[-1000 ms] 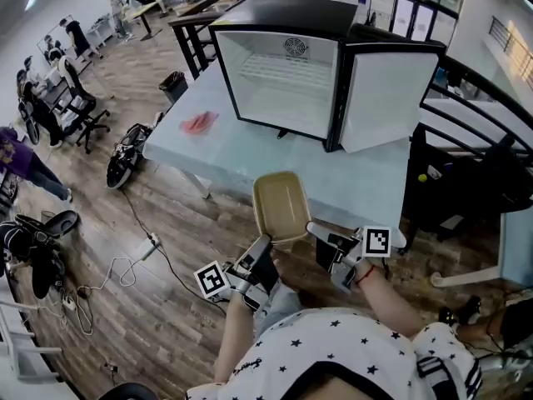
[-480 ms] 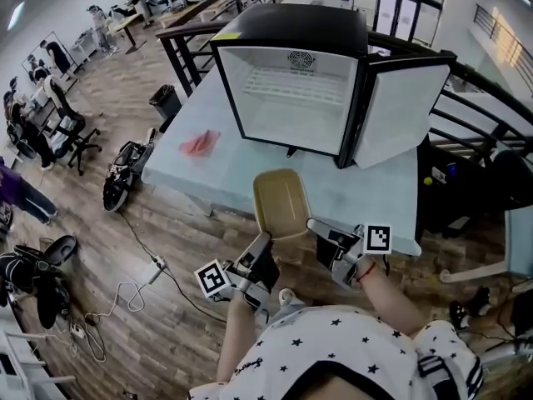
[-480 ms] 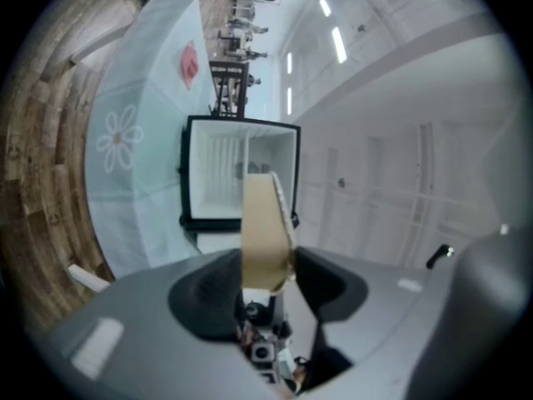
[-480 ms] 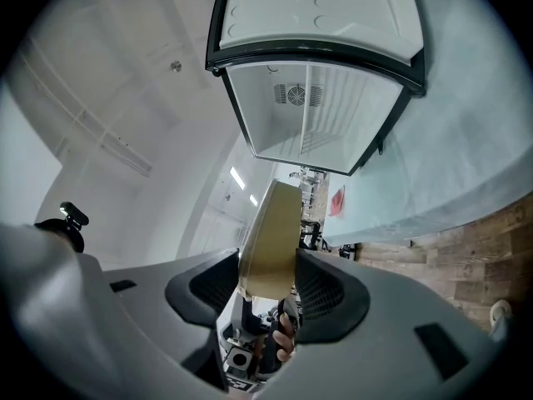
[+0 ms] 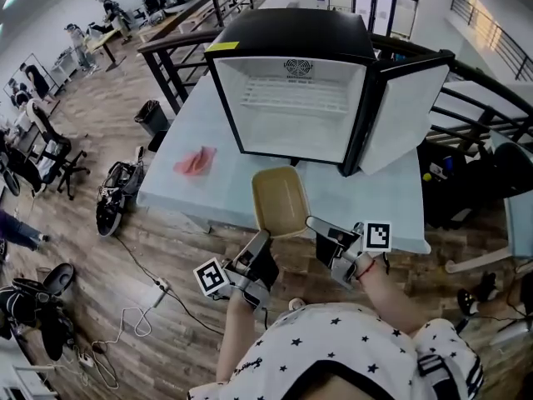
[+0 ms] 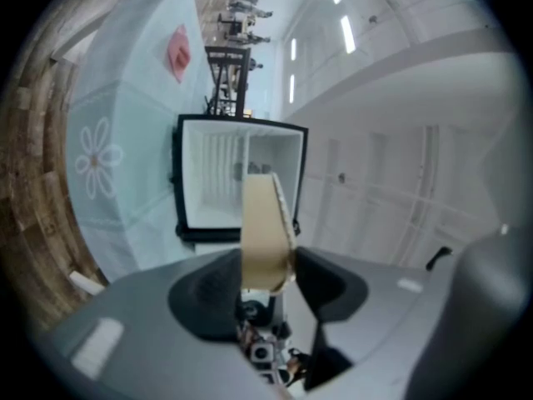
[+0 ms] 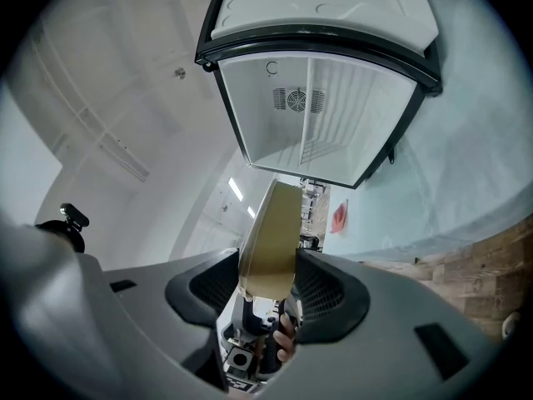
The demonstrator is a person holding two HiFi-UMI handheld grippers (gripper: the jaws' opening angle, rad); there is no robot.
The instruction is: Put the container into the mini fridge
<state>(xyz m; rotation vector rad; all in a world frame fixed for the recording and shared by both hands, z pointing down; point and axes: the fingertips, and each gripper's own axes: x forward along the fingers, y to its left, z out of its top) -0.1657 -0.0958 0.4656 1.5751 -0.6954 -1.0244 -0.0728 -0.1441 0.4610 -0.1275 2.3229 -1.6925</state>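
Head view: left gripper (image 5: 264, 240), right gripper (image 5: 316, 222) both pinching tan container (image 5: 281, 200), facing open mini fridge (image 5: 291, 33).

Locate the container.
The container is mid head view, held by left hand-held gripper and right hand-held gripper over the table edge, facing the open mini fridge.

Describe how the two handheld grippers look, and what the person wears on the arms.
The left gripper and the right gripper look alike: grey bodies with black parts, and two jaws lined with dark textured pads. Each carries a white cube printed with a black square marker. The person wears a white shirt with black stars, its sleeves ending above the forearms, and a red band on the right wrist.
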